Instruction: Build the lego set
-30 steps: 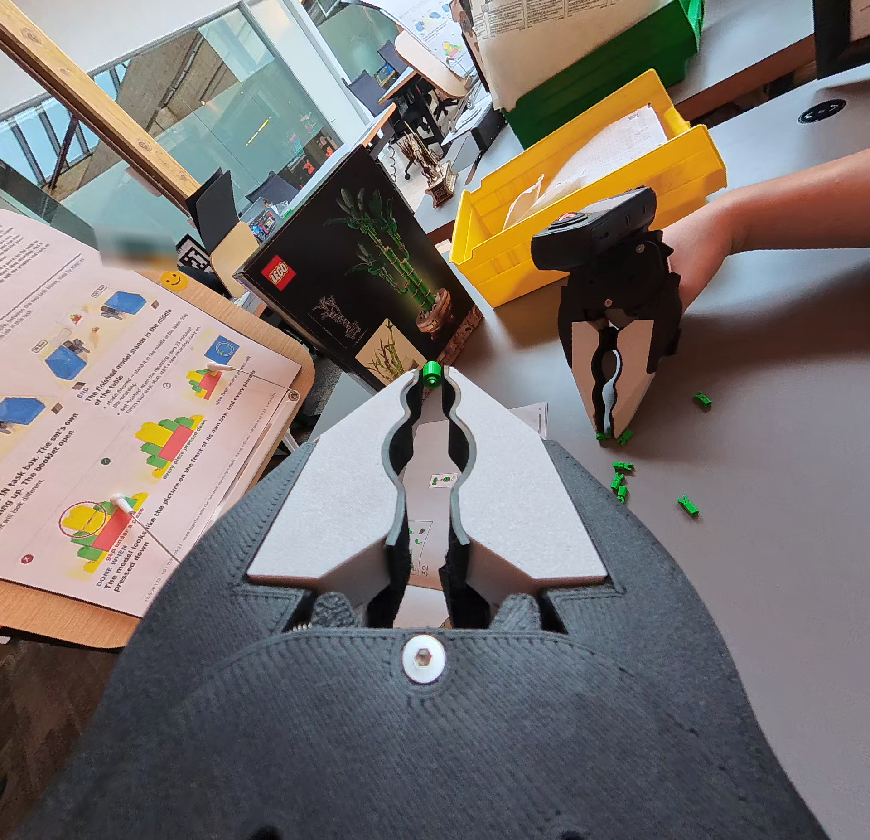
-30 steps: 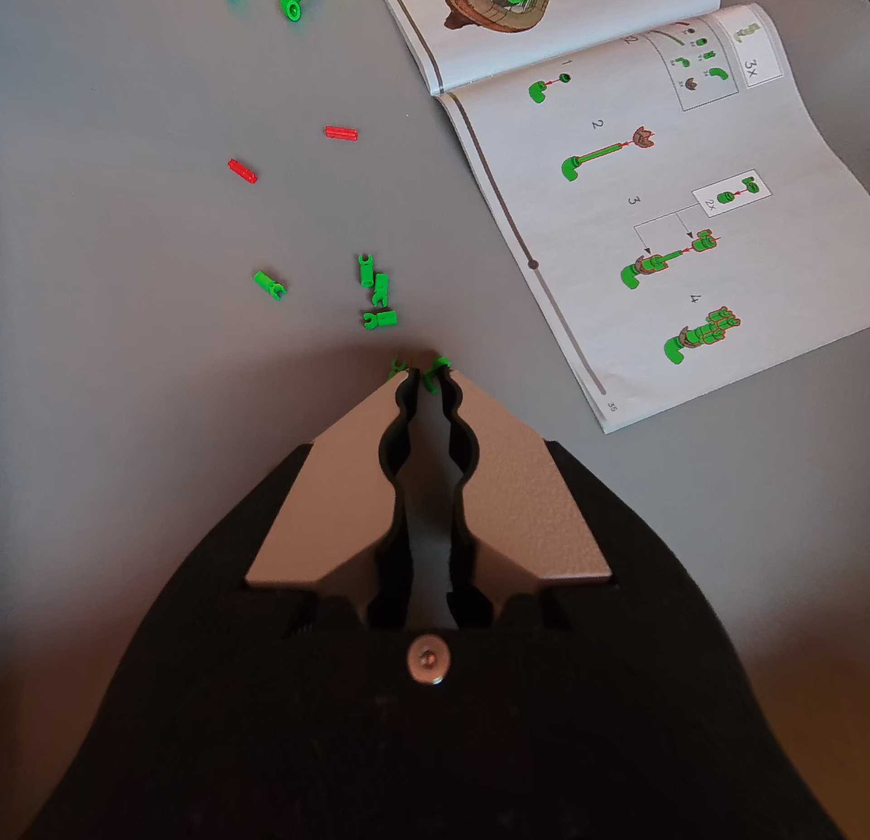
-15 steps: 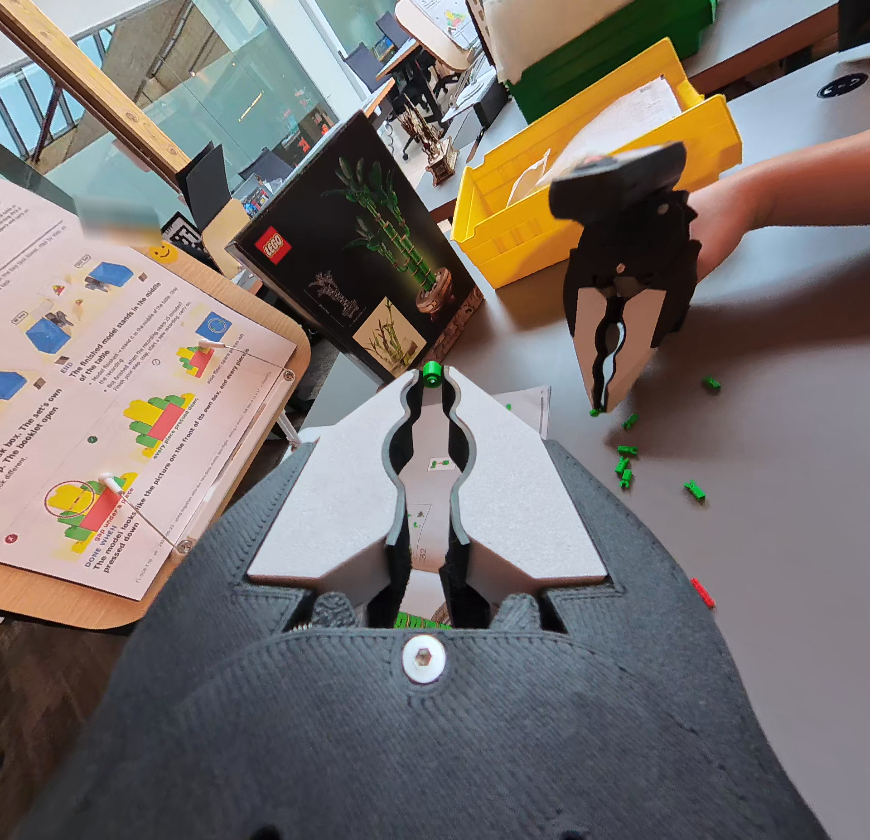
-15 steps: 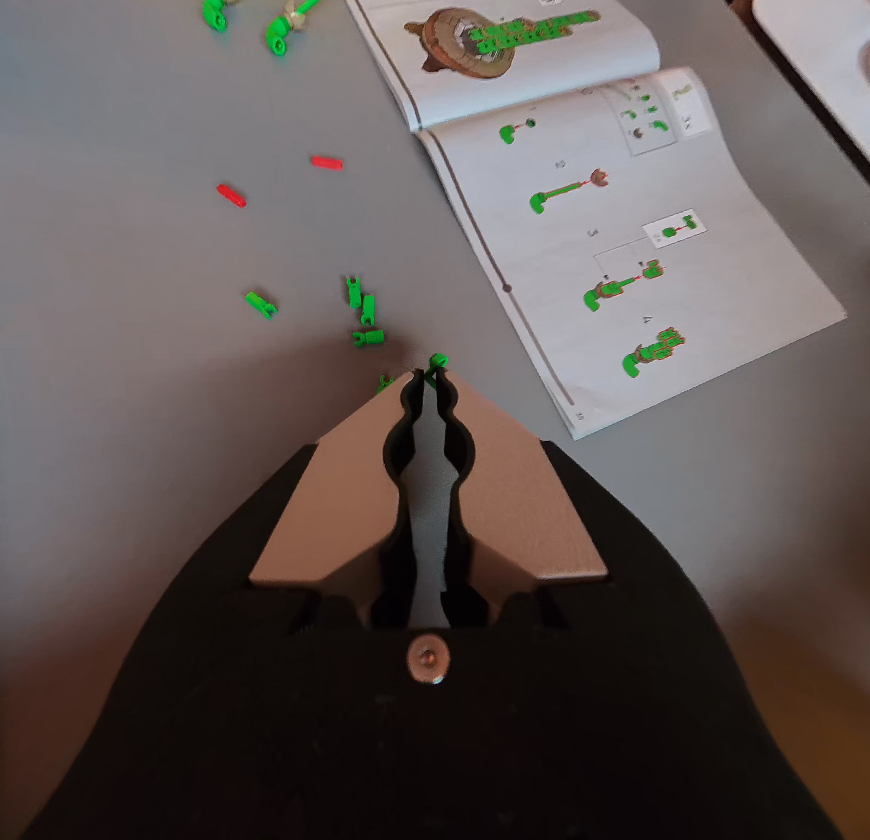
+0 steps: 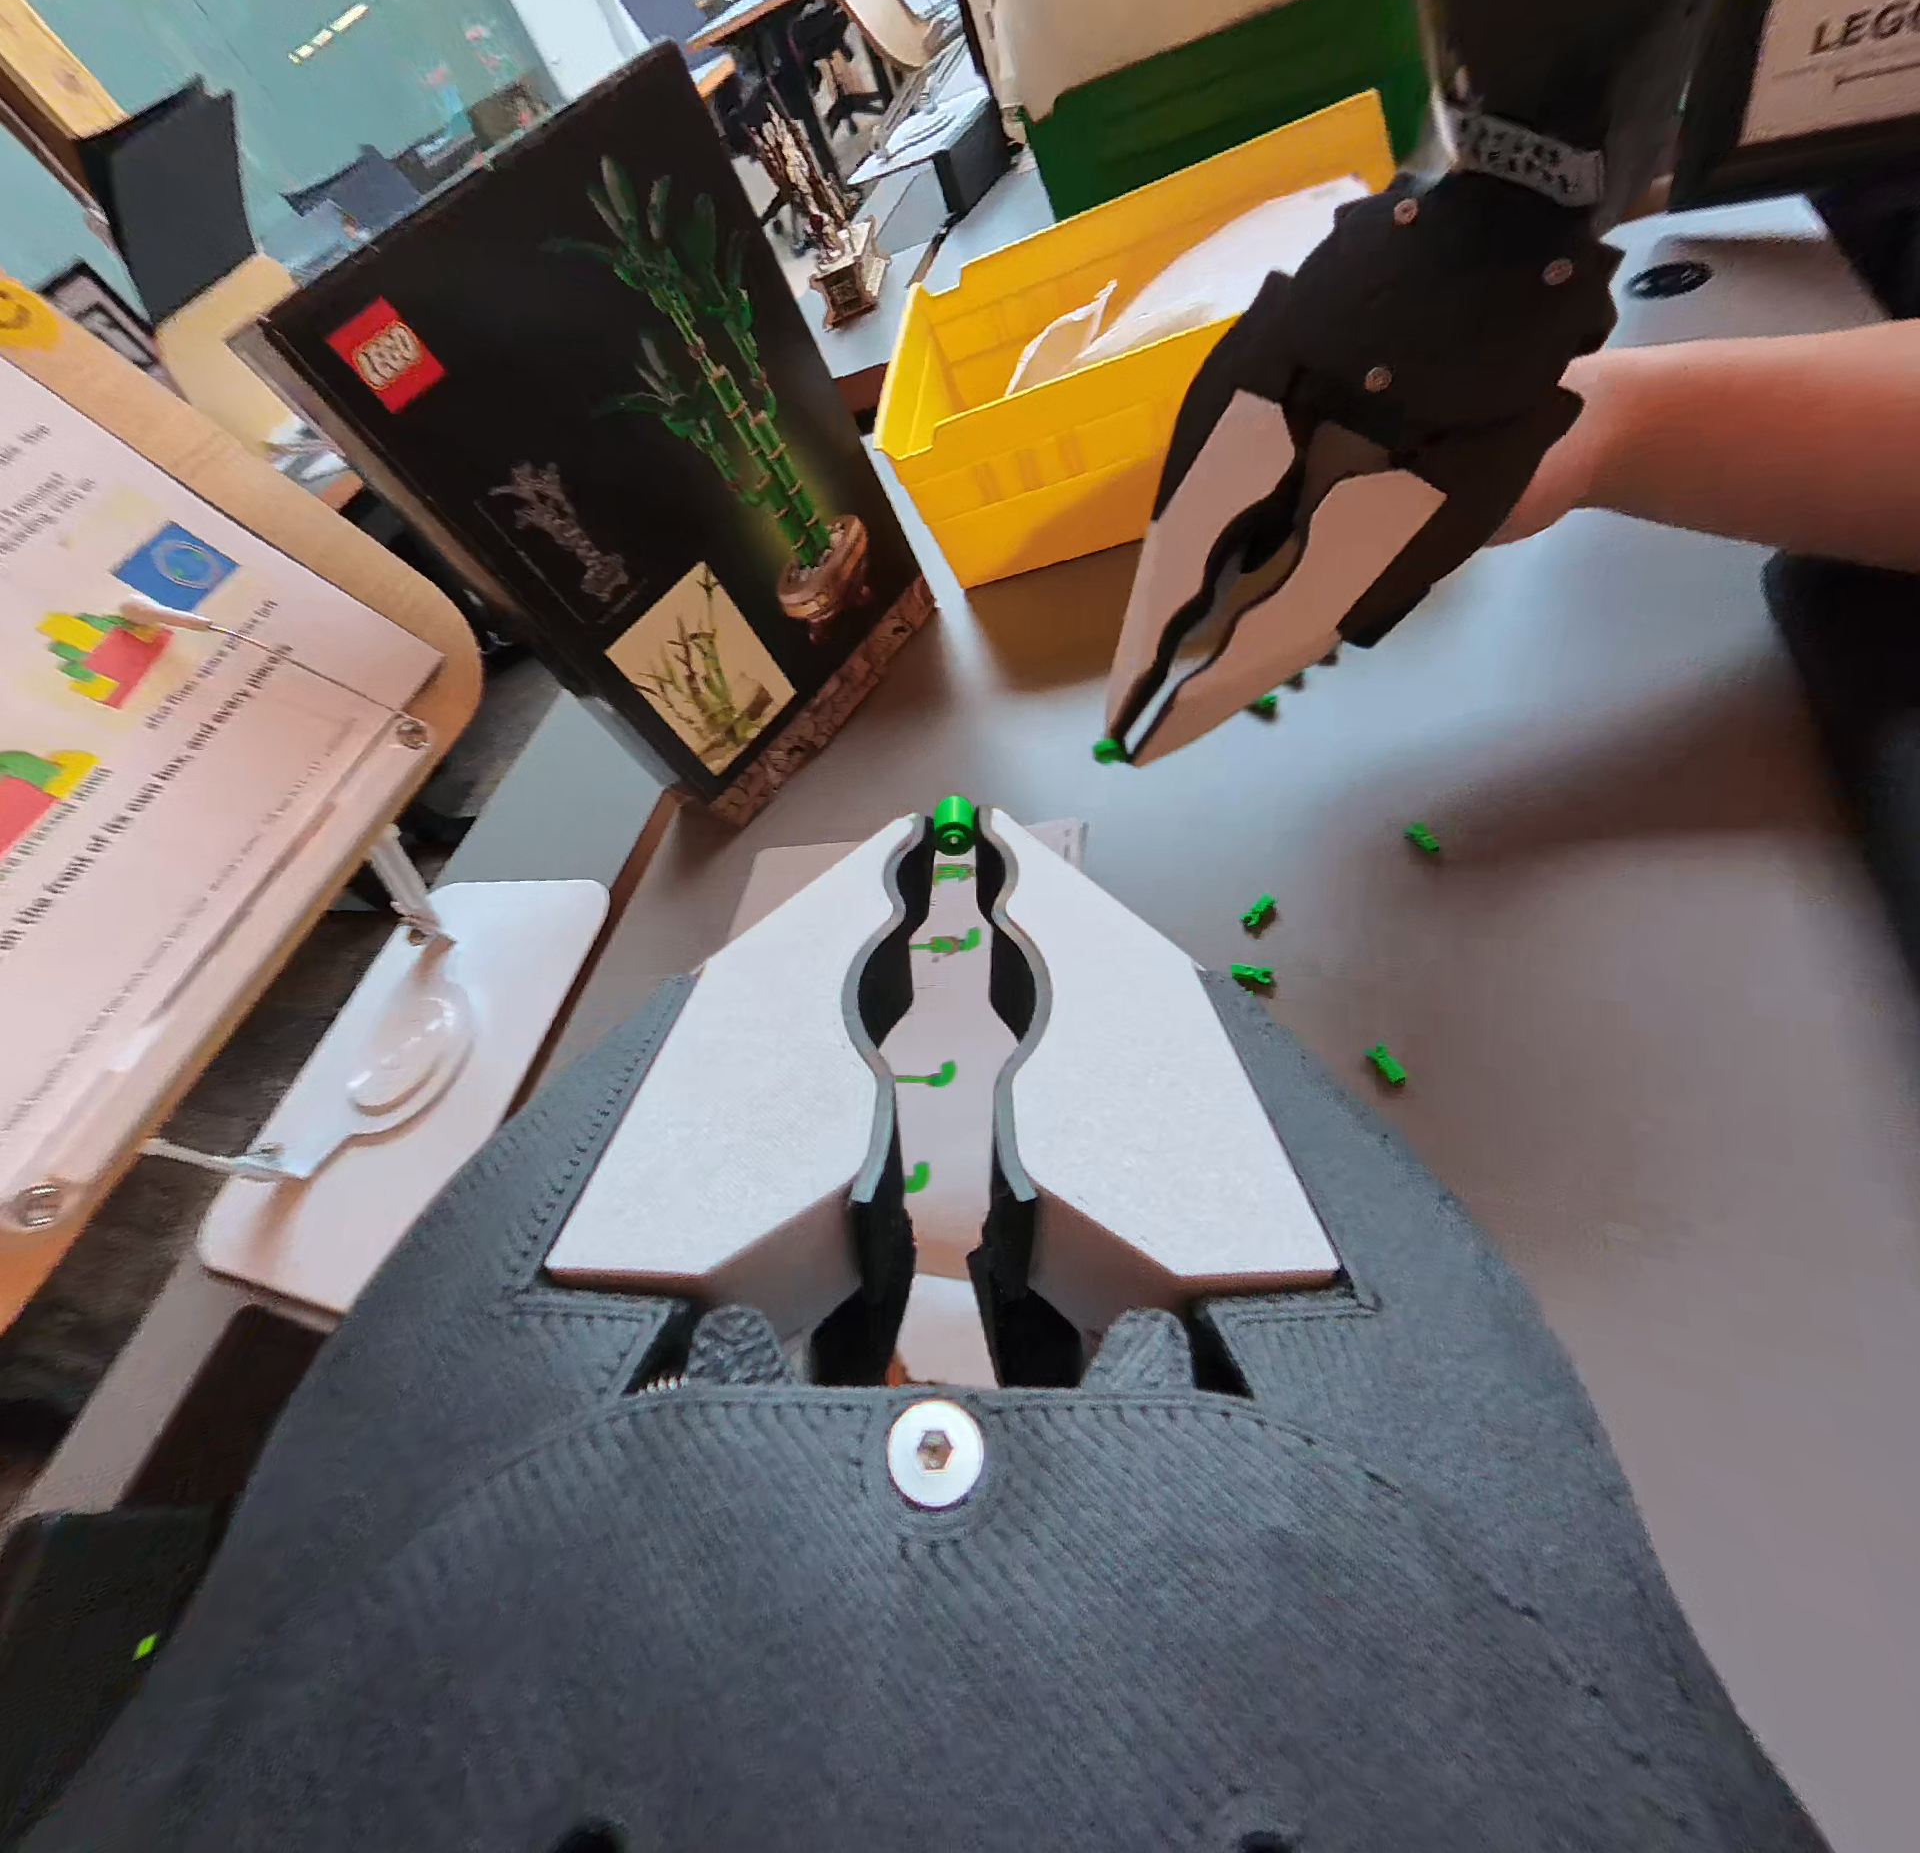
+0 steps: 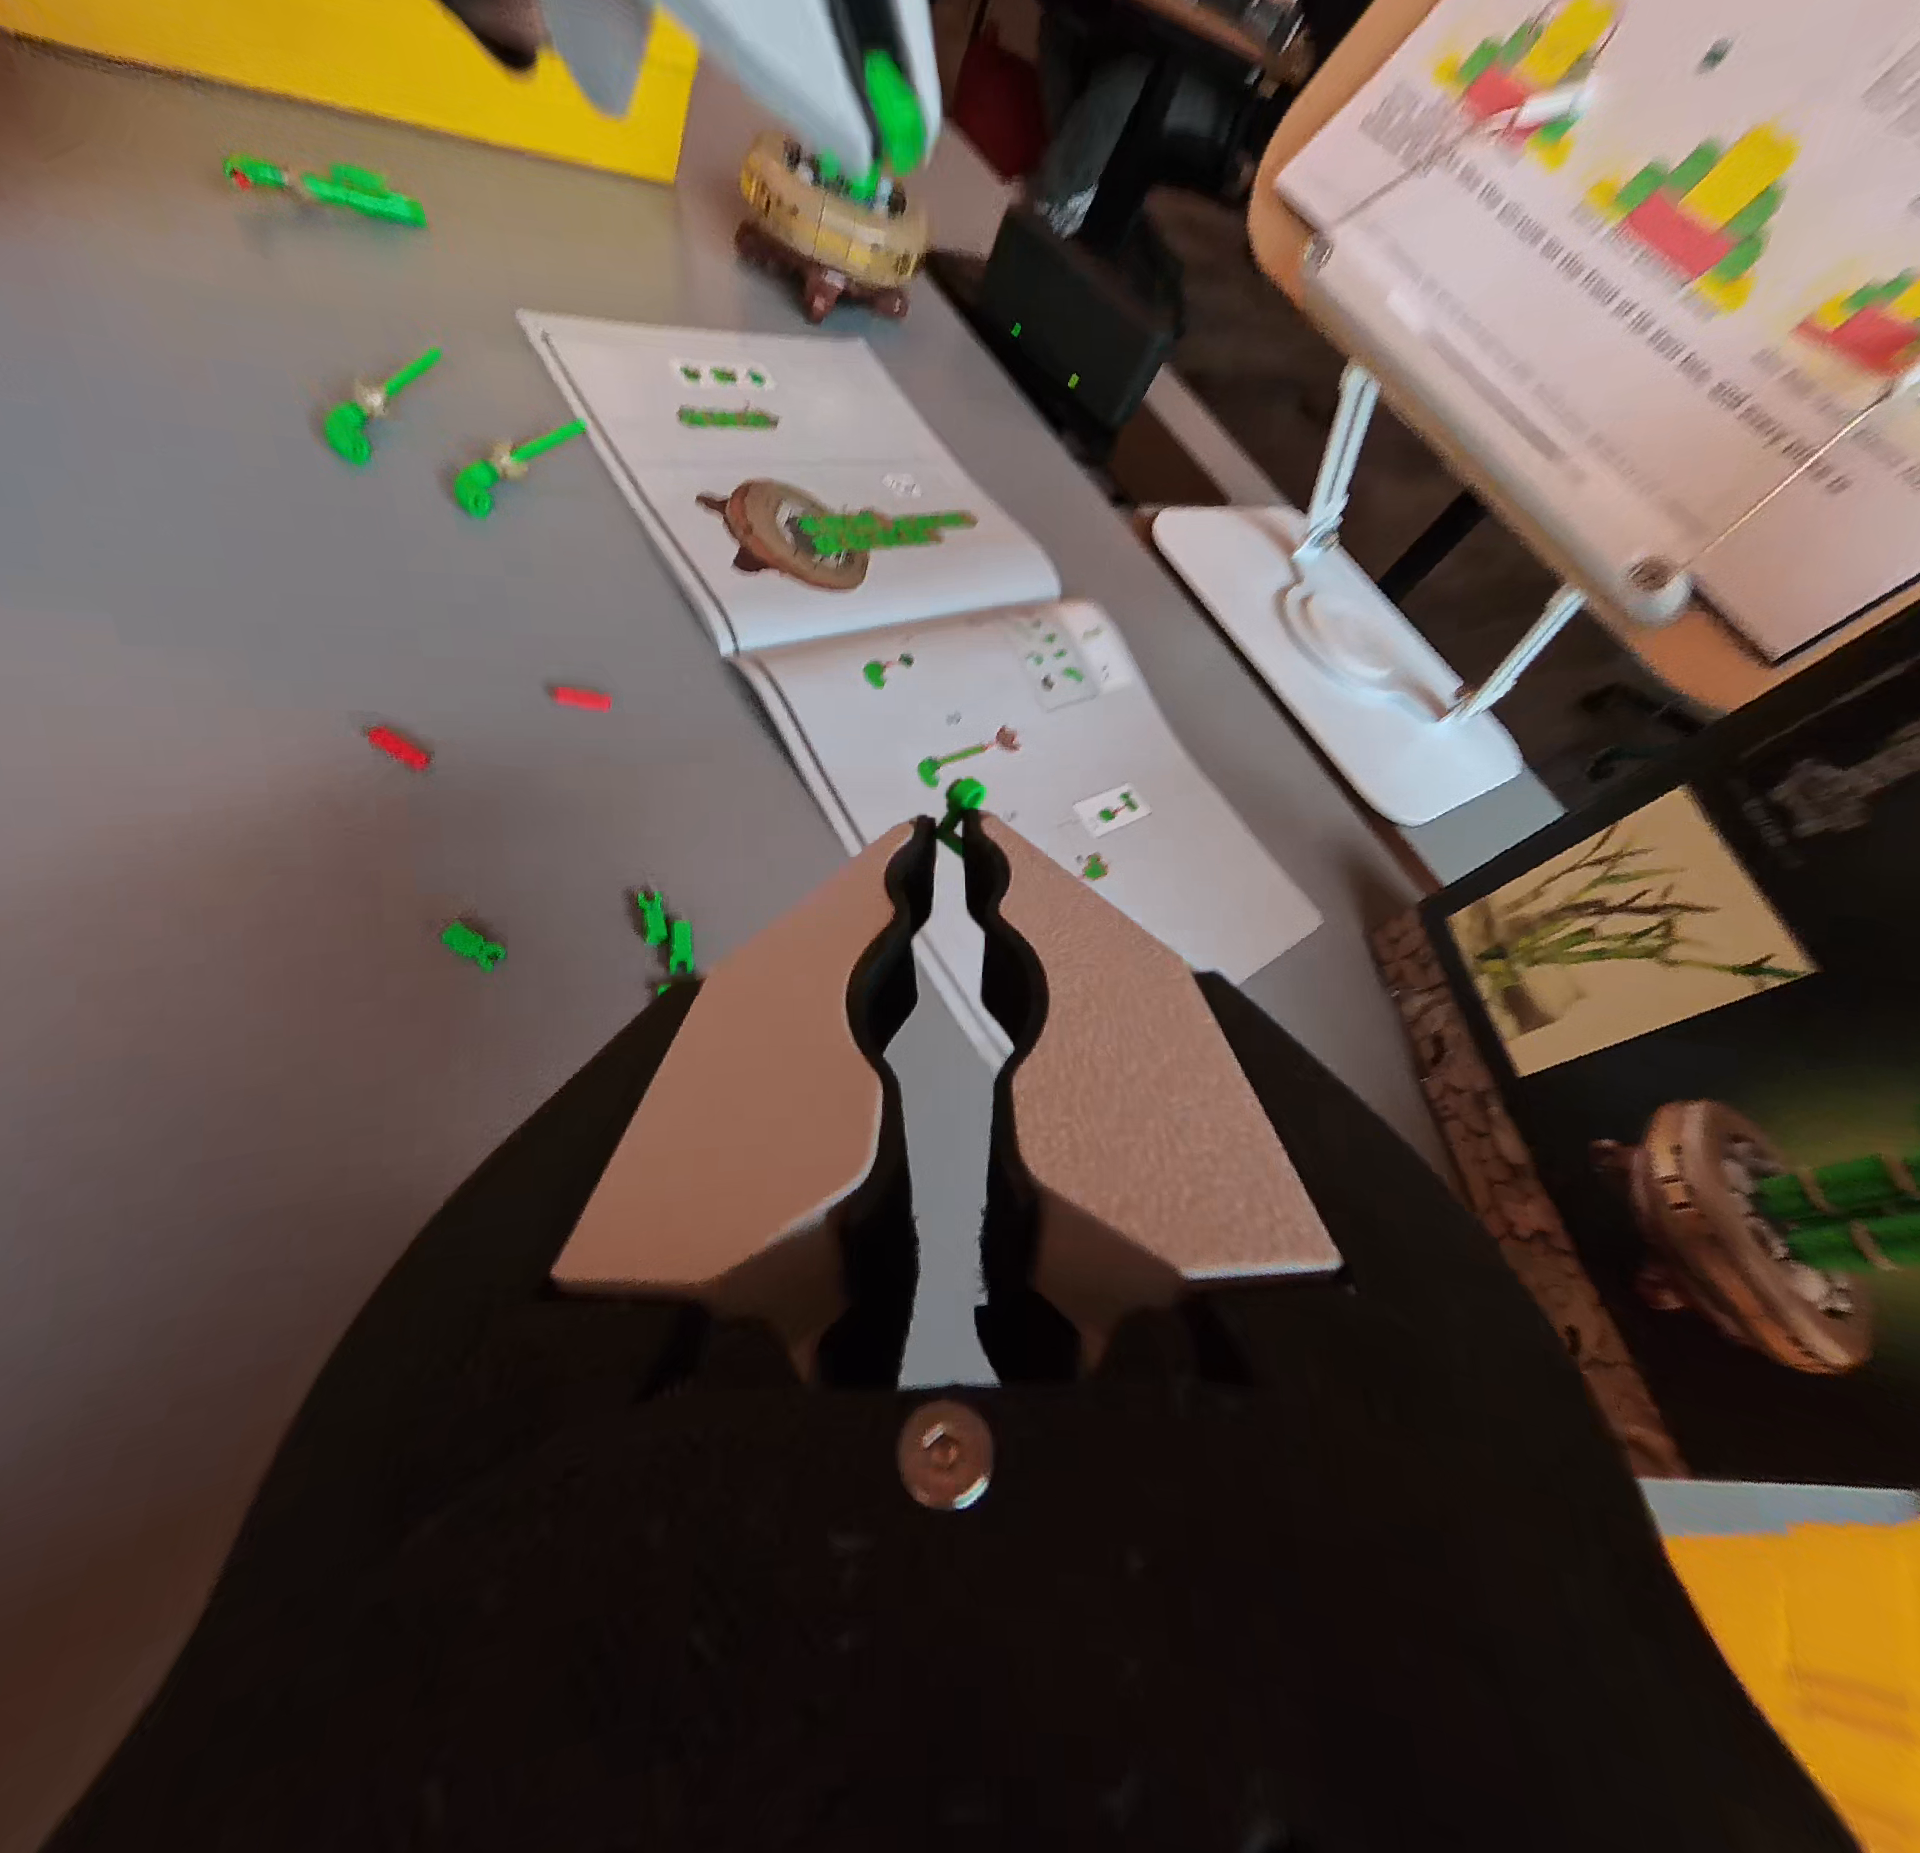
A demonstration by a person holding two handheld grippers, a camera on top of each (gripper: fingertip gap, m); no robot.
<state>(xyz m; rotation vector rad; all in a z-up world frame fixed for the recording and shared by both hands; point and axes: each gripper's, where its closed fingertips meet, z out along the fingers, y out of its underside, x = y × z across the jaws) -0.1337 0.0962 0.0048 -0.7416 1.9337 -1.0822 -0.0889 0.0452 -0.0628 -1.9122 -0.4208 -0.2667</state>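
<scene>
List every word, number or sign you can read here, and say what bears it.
I do not repeat writing; these things bear it.
Black set box: red logo, small print.
Open instruction booklet: step numbers, small.
Sheet on the stand: printed lines, blurred.
White box, top right: large letters.

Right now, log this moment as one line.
left gripper: shut on green round piece | right gripper: shut on green clip piece | both lifted above grey table

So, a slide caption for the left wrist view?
Left gripper and right gripper each pinch a small green piece above the grey table.
</scene>
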